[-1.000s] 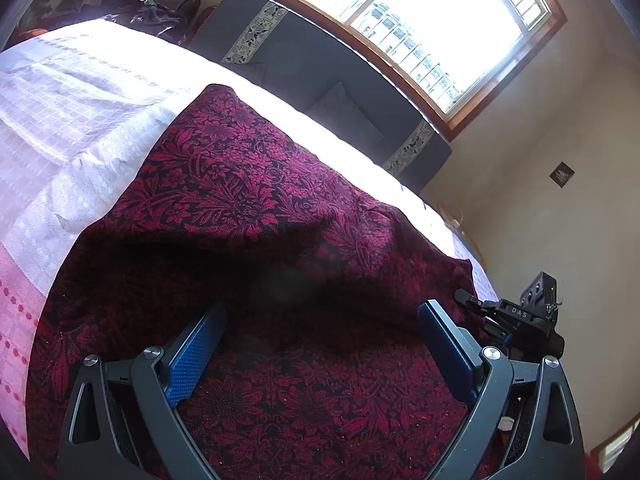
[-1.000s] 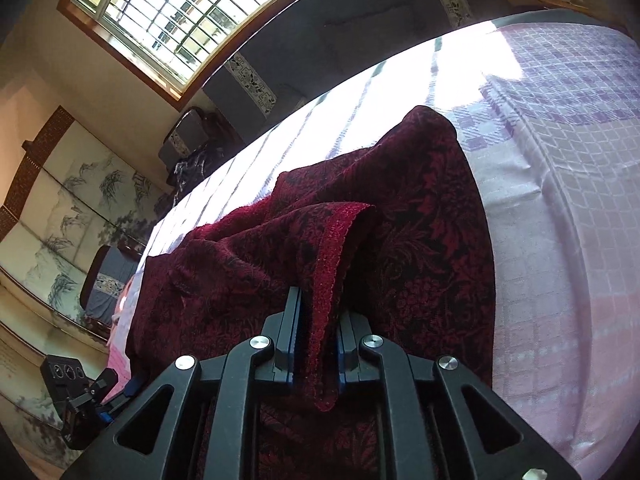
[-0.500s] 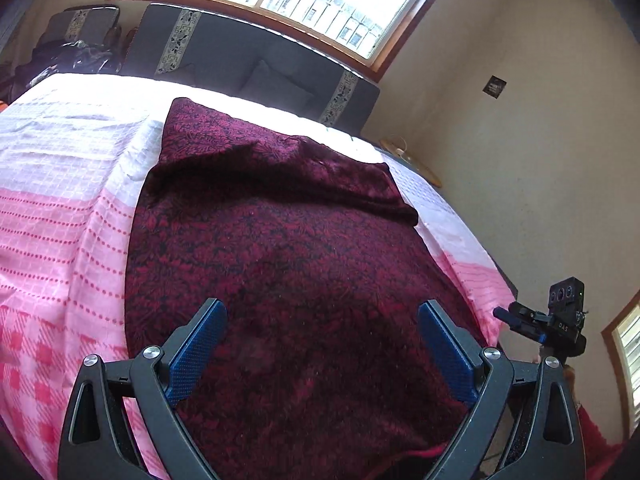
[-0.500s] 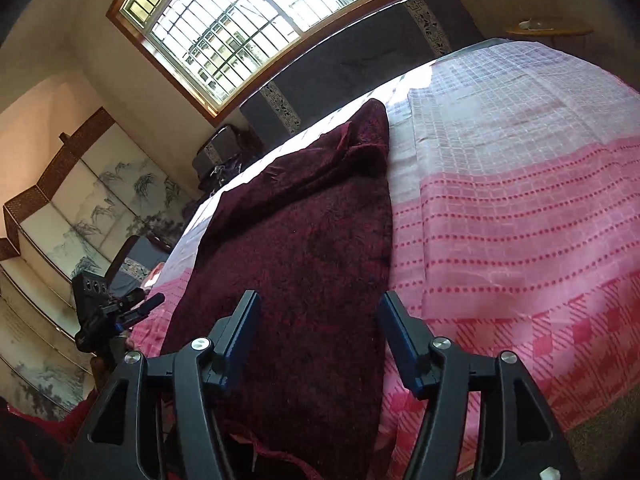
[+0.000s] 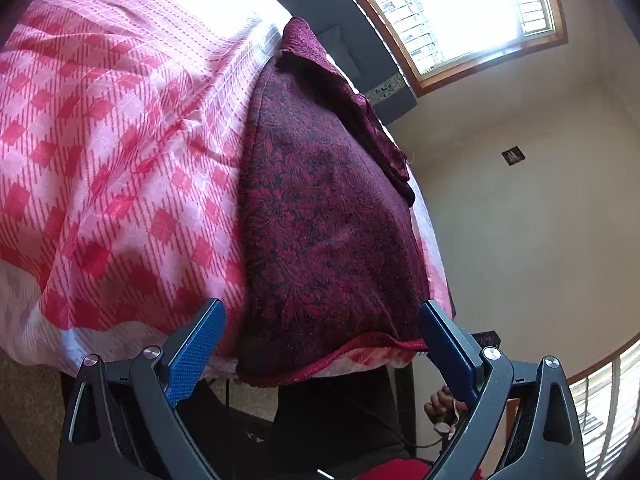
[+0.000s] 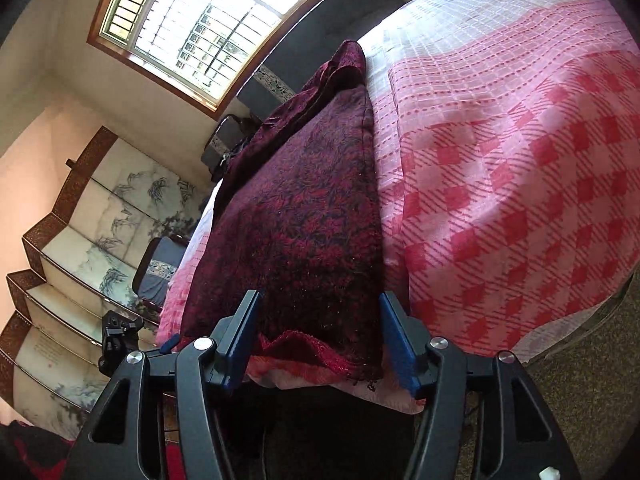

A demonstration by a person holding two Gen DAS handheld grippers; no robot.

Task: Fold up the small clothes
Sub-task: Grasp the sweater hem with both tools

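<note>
A dark red floral cloth [image 5: 328, 220] lies folded in a long strip on the pink checked bedspread [image 5: 120, 140], running from the near edge towards the headboard. Its near hem hangs just over the bed's edge. My left gripper [image 5: 320, 308] is open wide in front of that hem, its blue pads apart from the fabric. In the right wrist view the same cloth [image 6: 304, 216] lies left of the bare bedspread [image 6: 500, 160]. My right gripper [image 6: 320, 296] frames the hem; its jaws are closing, the pads not pressing on the cloth.
A person's hand [image 5: 440, 404] shows below the bed's corner. A camera on a stand [image 6: 118, 336] and a painted folding screen [image 6: 100, 220] are on the bed's left side, with a dark chair [image 6: 156, 272]. Carpet [image 6: 592, 360] lies to the right.
The right gripper let go of the cloth's fold and opened. Both grippers drew back to the bed's near edge. The cloth now lies flat in a narrow strip.
</note>
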